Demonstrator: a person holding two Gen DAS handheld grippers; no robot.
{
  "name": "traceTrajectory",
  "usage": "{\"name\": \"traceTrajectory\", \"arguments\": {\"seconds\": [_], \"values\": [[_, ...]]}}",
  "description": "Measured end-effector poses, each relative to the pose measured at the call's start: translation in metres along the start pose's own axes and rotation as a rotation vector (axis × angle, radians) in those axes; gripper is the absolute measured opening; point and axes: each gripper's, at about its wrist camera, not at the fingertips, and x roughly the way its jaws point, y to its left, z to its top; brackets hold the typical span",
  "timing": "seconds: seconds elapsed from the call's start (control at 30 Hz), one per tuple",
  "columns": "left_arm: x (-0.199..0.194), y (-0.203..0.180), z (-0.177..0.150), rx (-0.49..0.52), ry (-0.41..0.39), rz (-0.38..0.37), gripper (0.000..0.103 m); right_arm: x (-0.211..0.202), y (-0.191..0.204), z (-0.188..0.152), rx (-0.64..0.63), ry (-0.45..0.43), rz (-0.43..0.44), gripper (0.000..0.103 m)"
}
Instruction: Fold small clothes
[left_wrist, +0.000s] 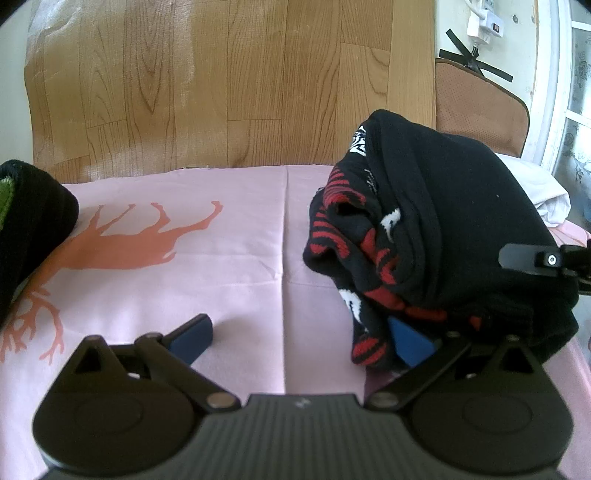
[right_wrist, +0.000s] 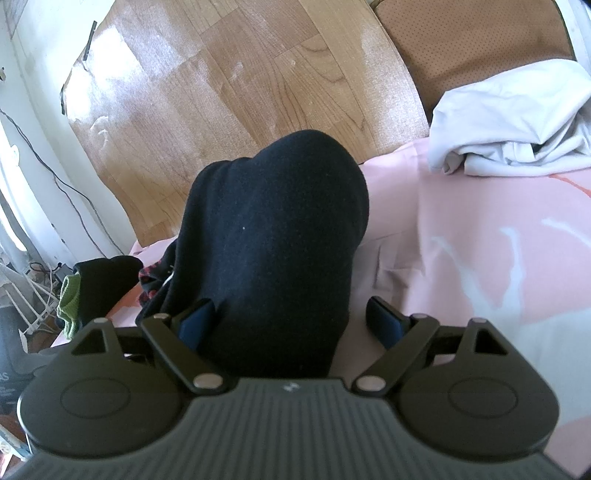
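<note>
A black knitted garment (left_wrist: 443, 221) with a red and white pattern inside sits bunched in a heap on the pink sheet (left_wrist: 229, 280). My left gripper (left_wrist: 301, 341) is open; its right fingertip (left_wrist: 408, 343) touches the heap's lower edge, and its left one rests over bare sheet. In the right wrist view the same garment (right_wrist: 277, 240) fills the space between the wide-apart jaws of my right gripper (right_wrist: 290, 325), which is open around it. Part of the right gripper (left_wrist: 546, 260) shows against the heap's far right side.
A second black garment with green trim (left_wrist: 29, 229) (right_wrist: 92, 291) lies at the sheet's left edge. A crumpled white cloth (right_wrist: 509, 118) lies at the back right. Beyond the sheet are a wood-pattern floor (left_wrist: 221, 74) and a brown cushion (left_wrist: 480, 110). Cables run along the wall (right_wrist: 44, 177).
</note>
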Motion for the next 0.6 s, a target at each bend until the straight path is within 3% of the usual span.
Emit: {"name": "traceTrajectory", "arguments": {"seconds": [0.6], "values": [[-0.0004,0.0002,-0.0001,0.0,0.0,0.0,0.103,-0.0009,0.0022,-0.0013,-0.007,-0.004,-0.017,0.091]]}}
